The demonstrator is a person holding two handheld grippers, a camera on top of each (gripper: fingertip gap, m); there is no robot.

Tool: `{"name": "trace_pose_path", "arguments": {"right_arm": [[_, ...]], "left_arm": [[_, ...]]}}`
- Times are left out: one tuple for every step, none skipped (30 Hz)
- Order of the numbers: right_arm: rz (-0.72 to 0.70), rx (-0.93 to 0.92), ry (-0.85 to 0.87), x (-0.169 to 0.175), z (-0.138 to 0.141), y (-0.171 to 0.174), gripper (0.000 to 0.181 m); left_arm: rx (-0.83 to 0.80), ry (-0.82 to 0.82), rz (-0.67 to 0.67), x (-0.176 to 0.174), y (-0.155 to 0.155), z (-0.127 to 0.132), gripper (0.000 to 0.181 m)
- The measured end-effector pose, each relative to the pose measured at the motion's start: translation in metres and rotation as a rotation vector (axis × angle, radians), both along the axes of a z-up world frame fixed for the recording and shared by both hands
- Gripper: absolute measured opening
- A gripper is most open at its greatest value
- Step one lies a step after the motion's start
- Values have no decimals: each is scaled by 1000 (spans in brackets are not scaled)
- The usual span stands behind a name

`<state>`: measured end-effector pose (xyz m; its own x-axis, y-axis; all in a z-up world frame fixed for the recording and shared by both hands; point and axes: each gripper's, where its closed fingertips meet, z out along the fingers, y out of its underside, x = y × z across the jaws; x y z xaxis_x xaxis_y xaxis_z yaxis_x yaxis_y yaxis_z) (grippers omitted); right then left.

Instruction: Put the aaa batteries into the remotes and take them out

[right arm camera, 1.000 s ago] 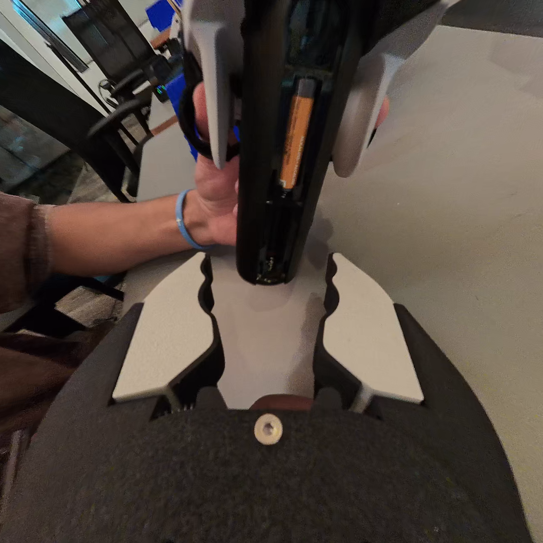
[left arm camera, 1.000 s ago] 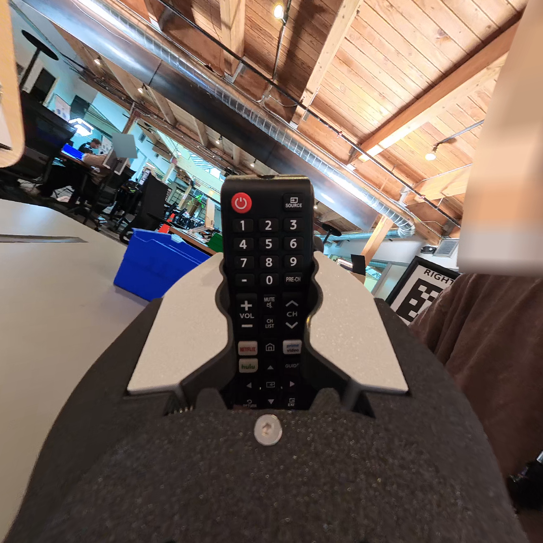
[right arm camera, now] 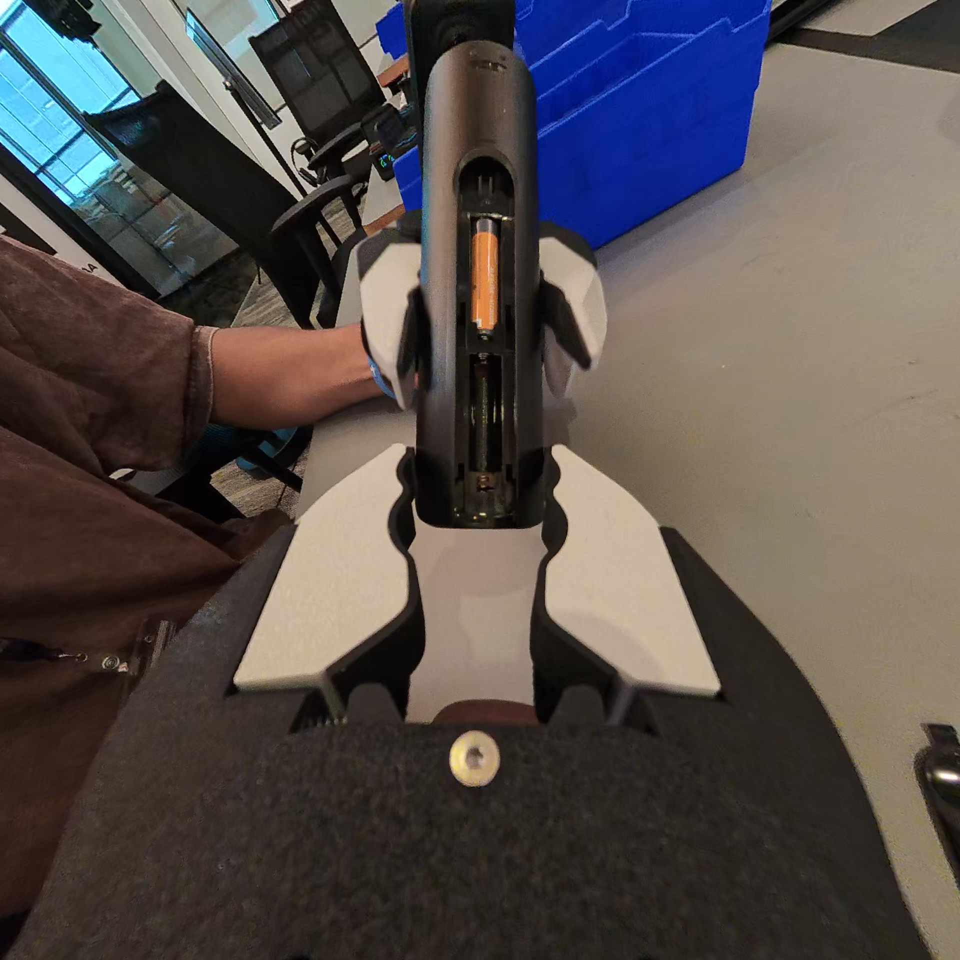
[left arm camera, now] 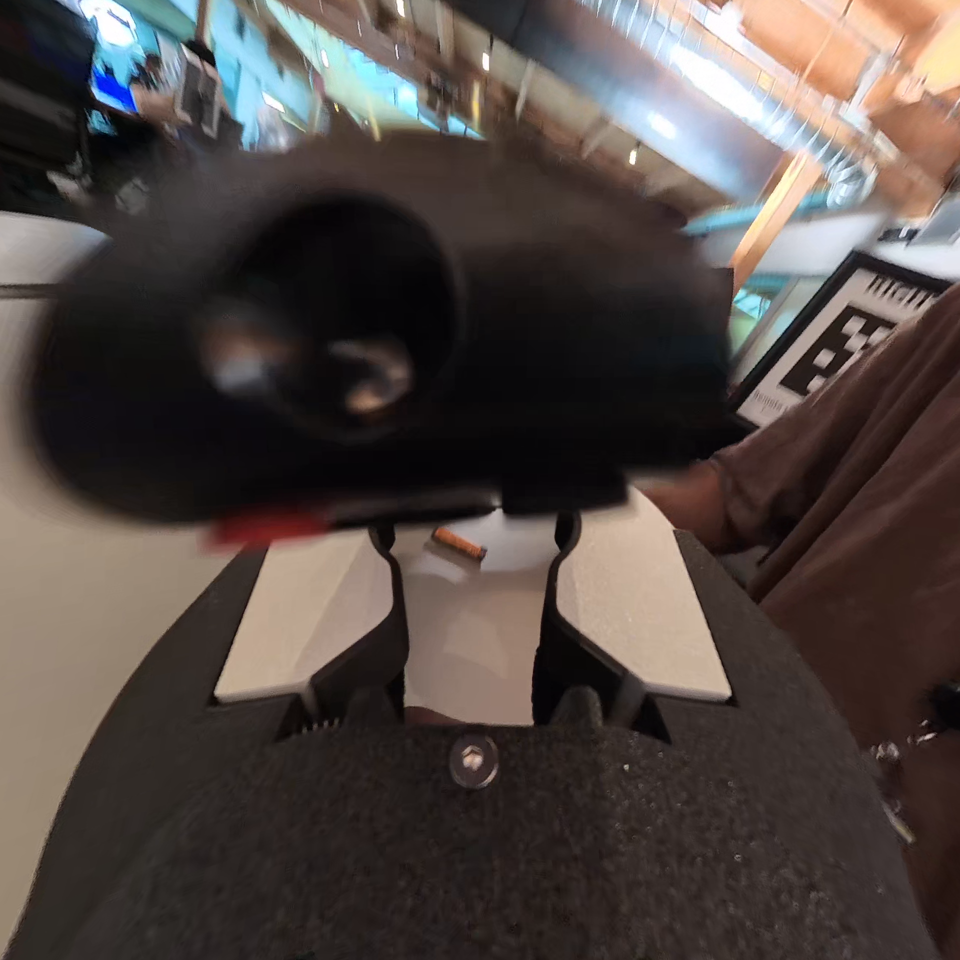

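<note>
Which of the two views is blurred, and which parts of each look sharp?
Left wrist view: heavy motion blur smears the large black object and the ceiling; only the left gripper and a loose battery look sharp. Right wrist view: the remote and its orange battery are sharp; the left gripper's fingers are slightly smeared.

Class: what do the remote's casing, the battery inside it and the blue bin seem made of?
Remote casing: matte black plastic, likely, with soft moulded sheen.
Battery: metal cell in glossy orange wrap; bare silvery ends show.
Blue bin: hard moulded plastic, seemingly, uniform colour with stepped ridges.
</note>
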<state>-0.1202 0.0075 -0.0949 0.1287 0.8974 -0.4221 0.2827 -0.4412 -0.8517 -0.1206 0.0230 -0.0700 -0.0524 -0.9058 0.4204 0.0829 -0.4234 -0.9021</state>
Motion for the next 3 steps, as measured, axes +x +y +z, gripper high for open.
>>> {"name": "trace_pose_path", "arguments": {"right_arm": [[2,0,-1,-1,-1,0,46],[4,3,-13,0,-3,1,46],[6,7,-20,0,-4,1,46]], "left_arm": [[9,24,-3,3,-2,-4,59],[17,40,-4,4,-2,-6,58],[19,50,-10,5,-2,-8,58]]}}
